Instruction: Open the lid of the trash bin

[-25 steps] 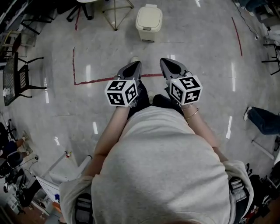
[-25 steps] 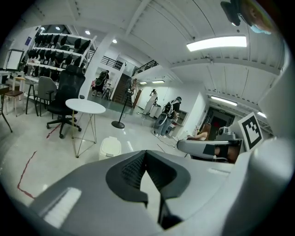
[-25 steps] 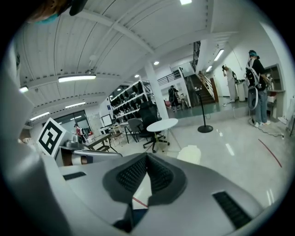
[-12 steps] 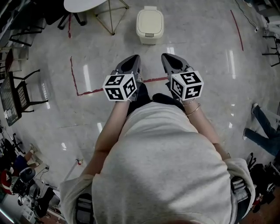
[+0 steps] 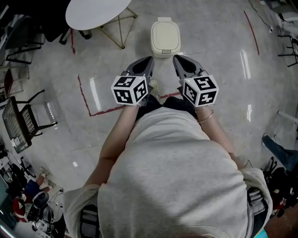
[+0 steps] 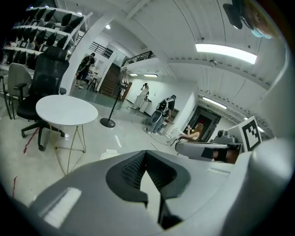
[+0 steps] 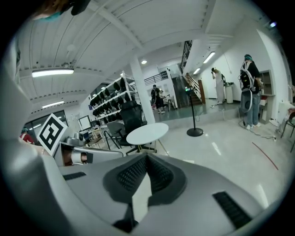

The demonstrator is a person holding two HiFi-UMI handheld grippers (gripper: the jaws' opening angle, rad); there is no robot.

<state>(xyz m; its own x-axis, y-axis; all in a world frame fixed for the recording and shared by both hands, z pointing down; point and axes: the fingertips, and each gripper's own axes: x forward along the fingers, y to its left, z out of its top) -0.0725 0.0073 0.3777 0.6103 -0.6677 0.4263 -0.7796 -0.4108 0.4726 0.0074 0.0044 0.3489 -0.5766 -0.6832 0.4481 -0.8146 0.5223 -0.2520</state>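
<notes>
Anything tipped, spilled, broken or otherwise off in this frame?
Nothing stands out. The trash bin stands upright on the floor, lid down, and the left gripper and right gripper are shut, holding nothing.

Overhead head view; level gripper views; shared table [image 5: 95,13]

Big open lab or workshop hall here: polished grey floor [image 5: 223,93] marked with red tape lines [image 5: 86,95], strip lights [image 6: 226,51] overhead. Round white table [image 6: 67,109] ahead-left of the left gripper [image 6: 145,154], racks of office chairs [image 6: 44,23] beyond it, people [image 7: 249,87] standing far ahead-right of the right gripper [image 7: 147,157].
</notes>
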